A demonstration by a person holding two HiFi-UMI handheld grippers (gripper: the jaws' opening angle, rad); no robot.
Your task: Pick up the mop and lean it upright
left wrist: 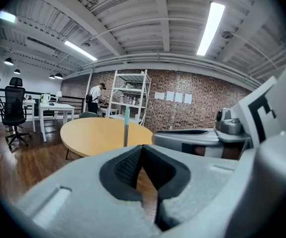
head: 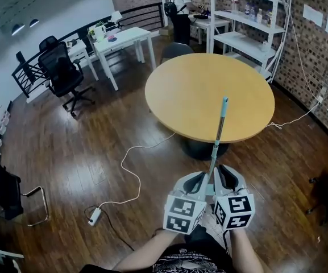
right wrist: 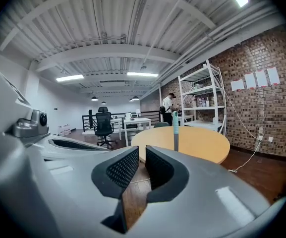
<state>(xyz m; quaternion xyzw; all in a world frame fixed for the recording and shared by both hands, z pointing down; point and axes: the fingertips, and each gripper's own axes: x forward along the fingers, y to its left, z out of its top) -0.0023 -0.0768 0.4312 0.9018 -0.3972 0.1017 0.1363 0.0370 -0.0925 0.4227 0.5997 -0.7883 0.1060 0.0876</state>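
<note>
The mop (head: 219, 128) is being seen standing almost upright, apparently leaning on the rim of the round table (head: 192, 90). It is being judged light, stiff and smooth, best taken on the bare pole below its teal tip. The left gripper (left wrist: 142, 148) is being held with pads together on nothing and the right gripper (right wrist: 142, 155) with pads slightly apart, also empty. Only the head view is showing the pole running down between both grippers.

No words or numbers are showing legibly anywhere. The cubes (head: 183, 213) at the lower middle of the head view are carrying only black-and-white square markers, no letters. The sheets (head: 311, 13) on the brick wall (head: 308, 61), upper right, are looking blank. The shirt print (head: 183, 263) at the bottom edge is staying unreadable.
</note>
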